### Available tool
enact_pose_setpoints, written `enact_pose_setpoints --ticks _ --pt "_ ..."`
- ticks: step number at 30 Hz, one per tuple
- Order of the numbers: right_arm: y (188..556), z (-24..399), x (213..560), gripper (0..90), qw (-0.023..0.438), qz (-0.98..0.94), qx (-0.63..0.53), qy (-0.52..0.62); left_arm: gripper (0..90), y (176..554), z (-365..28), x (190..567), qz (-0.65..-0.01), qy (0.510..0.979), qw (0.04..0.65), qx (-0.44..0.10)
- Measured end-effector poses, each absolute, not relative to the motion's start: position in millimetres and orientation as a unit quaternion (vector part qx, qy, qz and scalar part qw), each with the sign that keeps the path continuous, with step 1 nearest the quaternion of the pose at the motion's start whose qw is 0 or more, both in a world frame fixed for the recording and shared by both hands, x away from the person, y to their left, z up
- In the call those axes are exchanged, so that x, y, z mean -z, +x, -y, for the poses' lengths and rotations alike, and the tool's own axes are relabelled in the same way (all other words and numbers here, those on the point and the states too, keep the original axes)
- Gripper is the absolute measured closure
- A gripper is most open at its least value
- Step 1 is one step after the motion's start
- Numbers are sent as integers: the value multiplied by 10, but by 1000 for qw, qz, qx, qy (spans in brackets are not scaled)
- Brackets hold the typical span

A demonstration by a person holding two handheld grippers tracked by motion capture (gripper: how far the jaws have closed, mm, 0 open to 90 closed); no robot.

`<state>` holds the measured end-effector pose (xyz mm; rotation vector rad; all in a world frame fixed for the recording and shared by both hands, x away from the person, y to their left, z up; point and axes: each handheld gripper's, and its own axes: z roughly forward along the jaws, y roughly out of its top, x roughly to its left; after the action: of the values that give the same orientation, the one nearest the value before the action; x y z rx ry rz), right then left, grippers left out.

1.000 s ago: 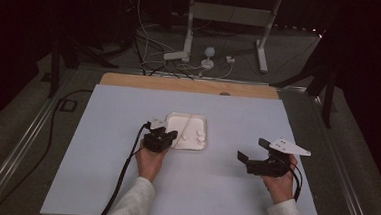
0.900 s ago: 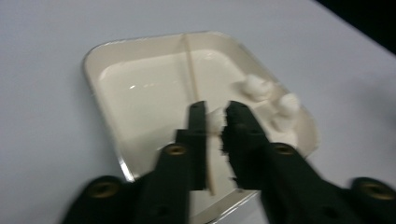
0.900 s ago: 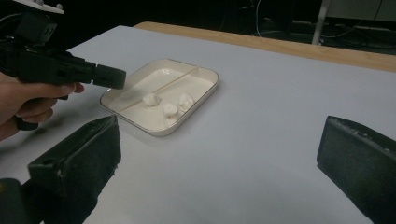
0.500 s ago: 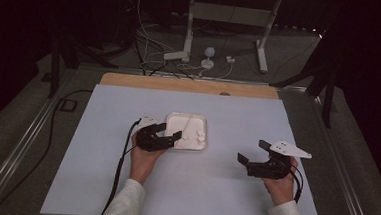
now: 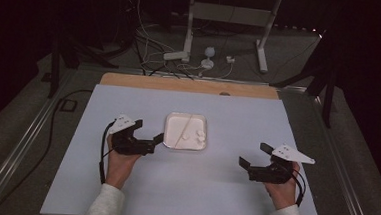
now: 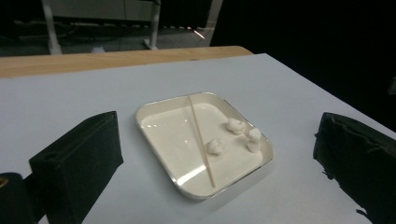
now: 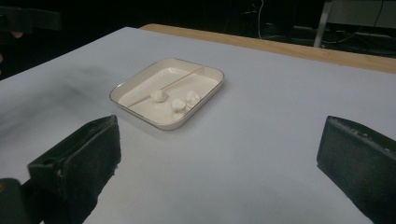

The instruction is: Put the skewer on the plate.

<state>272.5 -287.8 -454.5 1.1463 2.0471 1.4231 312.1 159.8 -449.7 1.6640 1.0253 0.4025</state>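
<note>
Tray [image 5: 169, 136]: white, shallow, rounded corners – sat mid-table on the pale sheet [image 5: 123, 183], closer to the left gripper than the right.
Stick [image 6: 201, 140]: thin, wooden – lay inside the tray, running from the far rim to the near rim, left of the lumps in the left gripper view.
Lumps [image 6: 237, 126]: three small white pieces, clustered in the tray on one side of the stick, close together.
Left gripper [image 5: 149, 135]: just beside the tray's left edge, jaws spread wide – had just been opening, nothing between them; tray seen between the jaws in the left gripper view, not touched.
Right gripper [image 5: 253, 156]: well apart from the tray, toward the table's near right; jaws wide, released, nothing held.
Hands: one on each gripper, white sleeves at the bottom edge.
Table [image 5: 190, 86]: wooden strip bare along the far edge.
</note>
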Motion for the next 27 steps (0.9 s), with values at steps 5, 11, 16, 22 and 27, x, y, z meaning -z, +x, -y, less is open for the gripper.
enact_pose_setpoints --ticks 5,11,16,22,27 --pt "2679 2904 4568 0 200 -729 -512 407 6 3007 -1758 4501 -423 697 548 -189" --pt "2646 2923 4592 0 202 -728 -516 404 5 2863 -1915 4532 -416 700 543 -206" --pt "2622 2925 4598 0 210 -726 -517 403 5 2784 -2038 4580 -423 691 544 -218" --pt "2594 2935 4607 0 223 -724 -518 396 5 2682 -2114 4613 -417 690 541 -240" --pt "2579 2980 4607 0 226 -717 -526 399 5 2587 -2169 4671 -414 696 531 -247"
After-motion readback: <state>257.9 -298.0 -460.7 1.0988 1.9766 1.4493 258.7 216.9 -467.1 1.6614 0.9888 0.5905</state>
